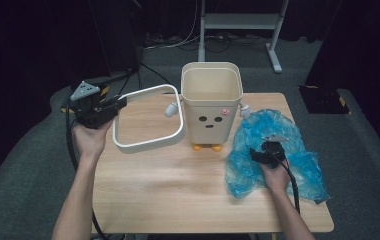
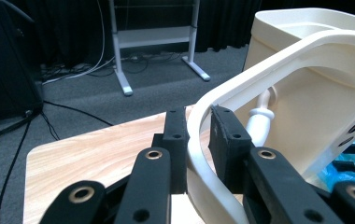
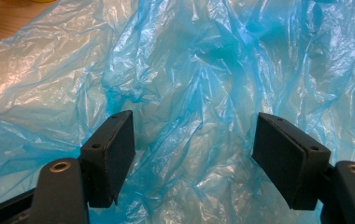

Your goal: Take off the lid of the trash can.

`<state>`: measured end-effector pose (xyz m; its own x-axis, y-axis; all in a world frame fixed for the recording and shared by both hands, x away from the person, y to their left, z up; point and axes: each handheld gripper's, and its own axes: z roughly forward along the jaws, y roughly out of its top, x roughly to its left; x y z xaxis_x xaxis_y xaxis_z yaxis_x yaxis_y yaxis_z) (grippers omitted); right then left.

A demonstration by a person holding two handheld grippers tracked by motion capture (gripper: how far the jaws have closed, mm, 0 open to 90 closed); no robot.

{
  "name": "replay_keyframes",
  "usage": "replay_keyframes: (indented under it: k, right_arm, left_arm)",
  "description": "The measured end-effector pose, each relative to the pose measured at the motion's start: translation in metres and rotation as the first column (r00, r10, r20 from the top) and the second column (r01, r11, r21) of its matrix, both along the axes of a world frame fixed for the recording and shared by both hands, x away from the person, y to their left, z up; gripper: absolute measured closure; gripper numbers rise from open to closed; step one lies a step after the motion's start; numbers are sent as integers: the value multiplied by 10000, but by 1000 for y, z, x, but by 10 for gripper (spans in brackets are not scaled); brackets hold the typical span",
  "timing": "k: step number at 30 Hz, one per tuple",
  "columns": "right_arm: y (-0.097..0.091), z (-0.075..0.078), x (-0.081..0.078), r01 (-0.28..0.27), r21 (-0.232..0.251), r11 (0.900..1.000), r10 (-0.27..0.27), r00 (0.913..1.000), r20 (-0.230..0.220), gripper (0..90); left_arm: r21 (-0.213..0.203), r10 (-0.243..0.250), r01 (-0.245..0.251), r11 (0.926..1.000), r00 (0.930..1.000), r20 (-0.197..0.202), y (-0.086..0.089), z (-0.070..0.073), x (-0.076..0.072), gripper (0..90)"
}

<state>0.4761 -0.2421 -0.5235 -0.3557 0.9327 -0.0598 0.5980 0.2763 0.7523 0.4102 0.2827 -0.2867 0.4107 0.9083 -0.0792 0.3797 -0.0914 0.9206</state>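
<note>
While our left gripper (image 2: 198, 135) clamps the bin's rim ring (image 1: 148, 119) left of centre, clearing the bin (image 1: 211, 102), our right gripper (image 3: 194, 154) hangs wide-jawed over the blue bag (image 1: 273, 150), lower right.

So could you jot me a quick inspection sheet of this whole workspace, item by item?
Surface: wooden table, mostly bare at the front.
Job's things: cream bin with a face, upright; its ring frame lifted off, tilted; blue plastic bag crumpled at the right.
Clutter: nothing seen.
Grippers: left gripper shut on the ring frame; right gripper open over the bag.
Cables: one trails from each gripper; more on the floor behind.
Surroundings: grey carpet, dark curtains, white stand.
</note>
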Motion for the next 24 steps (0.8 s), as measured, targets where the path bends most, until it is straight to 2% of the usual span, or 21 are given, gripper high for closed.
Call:
replay_keyframes:
  k: [5,11,24]
  right_arm:
    - [0,0,0,-26,12,10000,26,10000,16,294]
    - [0,0,0,-25,28,10000,25,10000,11,294]
    - [-1,0,0,-29,40,10000,29,10000,1,294]
  left_arm:
    - [30,64,-64,10000,9998,-169,-1,-9,0,769]
    - [335,117,-104,9994,9992,-389,-5,-22,0,769]
    - [144,132,-123,9998,9977,-657,-6,-42,-5,770]
